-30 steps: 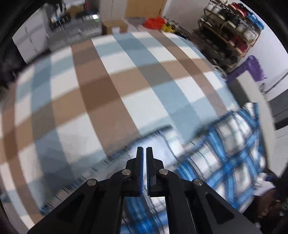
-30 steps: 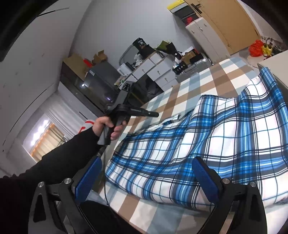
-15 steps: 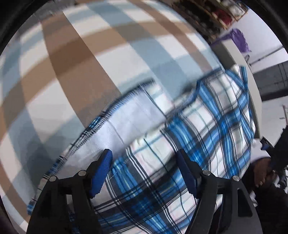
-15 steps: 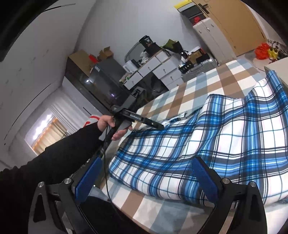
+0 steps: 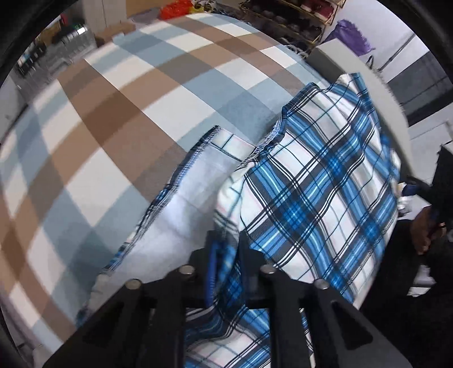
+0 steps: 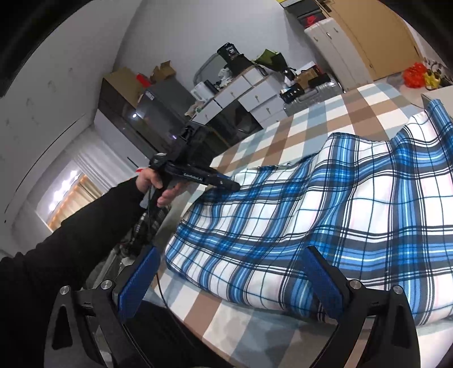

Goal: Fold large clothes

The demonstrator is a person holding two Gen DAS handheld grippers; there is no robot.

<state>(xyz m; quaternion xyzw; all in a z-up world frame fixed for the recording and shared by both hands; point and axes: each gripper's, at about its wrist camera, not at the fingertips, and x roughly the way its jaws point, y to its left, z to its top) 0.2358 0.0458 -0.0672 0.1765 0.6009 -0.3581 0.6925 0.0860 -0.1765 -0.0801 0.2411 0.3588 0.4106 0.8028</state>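
Observation:
A large blue, white and black plaid cloth [image 5: 325,184] lies rumpled on a bed with a brown, blue and white checked cover [image 5: 113,113]. Its pale underside shows along a stitched edge [image 5: 195,158]. My left gripper [image 5: 226,249] points steeply down; its jaws are closing, pinching a fold of the plaid cloth between them. In the right wrist view the left gripper [image 6: 235,185] meets the plaid cloth [image 6: 311,220] at its far left edge, held by a hand in a black sleeve [image 6: 70,226]. My right gripper [image 6: 232,254] hovers open before the near edge, holding nothing.
White drawers [image 6: 249,93] and dark cluttered furniture stand beyond the bed, with a tall wardrobe [image 6: 368,42] at the back right. A shoe rack [image 5: 297,17] and a grey board [image 5: 368,93] flank the bed's far side. The checked cover [image 6: 283,136] lies bare beyond the cloth.
The left gripper, shut over the bare cover, opened wide, shifted over the plaid cloth and closed on a fold of it. The right gripper stayed open and barely moved.

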